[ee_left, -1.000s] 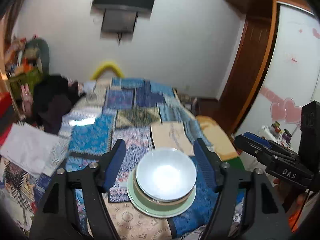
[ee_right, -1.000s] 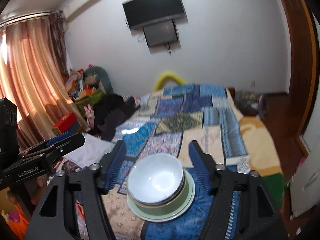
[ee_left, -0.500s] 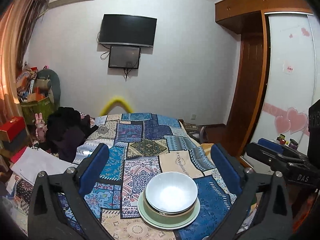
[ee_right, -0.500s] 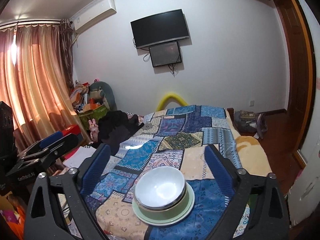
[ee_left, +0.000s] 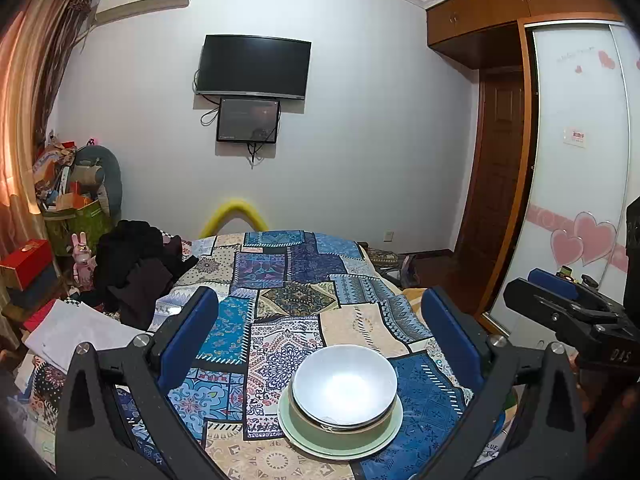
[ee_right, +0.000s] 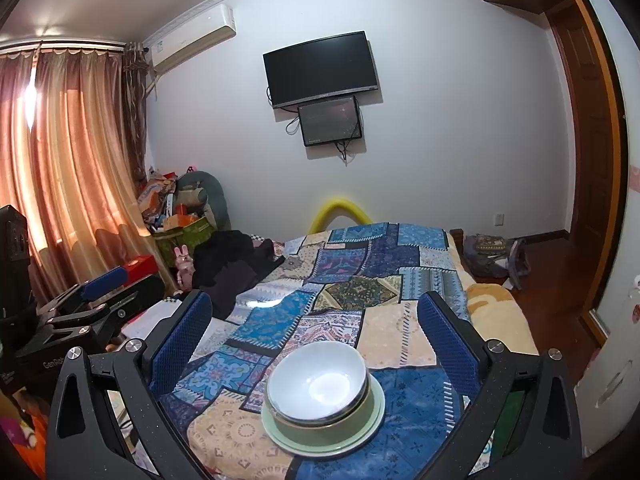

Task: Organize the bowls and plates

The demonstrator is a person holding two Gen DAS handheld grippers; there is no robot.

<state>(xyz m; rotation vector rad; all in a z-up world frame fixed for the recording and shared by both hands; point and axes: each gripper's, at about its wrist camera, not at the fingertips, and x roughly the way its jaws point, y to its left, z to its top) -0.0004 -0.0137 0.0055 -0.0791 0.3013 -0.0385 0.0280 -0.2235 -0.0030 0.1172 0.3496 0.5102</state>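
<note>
Both of my grippers are empty with the jaws spread wide: the left gripper (ee_left: 320, 340) and the right gripper (ee_right: 314, 336) each frame the stack without touching it. The stack sits on the patchwork bedspread (ee_left: 280, 300), close to the bed's near edge and somewhat toward its right side: a white bowl (ee_left: 344, 384) nested in an olive-green bowl (ee_left: 304, 414), with what looks like a thin metal rim between them, all resting on a pale green plate (ee_left: 298, 436). I judge these to be glazed ceramic, stiff, smooth and slippery under the pads, breakable if knocked together, and fairly heavy as a stack. The bedding underneath is soft, so the pile may rock if I press on one side. I'd take the white bowl by its rim, one finger inside and one outside, and lift it straight up. The plate lies low in the cloth, so I'd need to get under its edge.
</note>
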